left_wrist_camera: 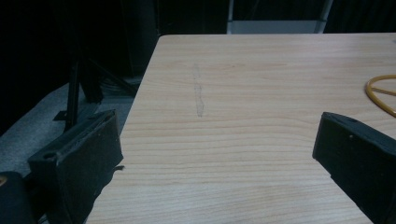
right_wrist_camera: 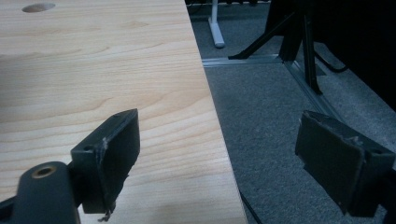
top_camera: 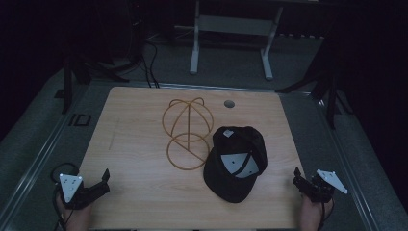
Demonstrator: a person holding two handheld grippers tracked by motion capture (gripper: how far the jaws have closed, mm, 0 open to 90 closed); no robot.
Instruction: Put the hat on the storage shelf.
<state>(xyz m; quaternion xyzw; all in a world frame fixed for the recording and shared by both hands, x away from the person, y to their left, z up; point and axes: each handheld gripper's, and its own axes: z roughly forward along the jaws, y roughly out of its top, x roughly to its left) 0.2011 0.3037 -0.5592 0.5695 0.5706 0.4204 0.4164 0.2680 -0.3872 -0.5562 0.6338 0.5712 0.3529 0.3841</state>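
Observation:
A black cap (top_camera: 235,161) lies upside down on the wooden table (top_camera: 134,144), right of centre, with white labels showing inside it. Just left of it a yellow wire cap frame (top_camera: 187,132) lies on its side; part of its ring (left_wrist_camera: 380,93) reaches into the left gripper view at the right edge. My left gripper (top_camera: 106,181) (left_wrist_camera: 217,135) hovers at the table's near left corner, jaws wide apart with bare wood between them. My right gripper (top_camera: 297,182) (right_wrist_camera: 219,135) sits at the near right edge, open and empty, straddling the table's edge.
A round cable hole (top_camera: 229,103) (right_wrist_camera: 37,7) is set near the table's far edge. Grey carpet (right_wrist_camera: 280,116) surrounds the table. Black stand legs (top_camera: 72,77) (top_camera: 332,91) rise at both far corners, and a white desk frame (top_camera: 231,38) stands behind.

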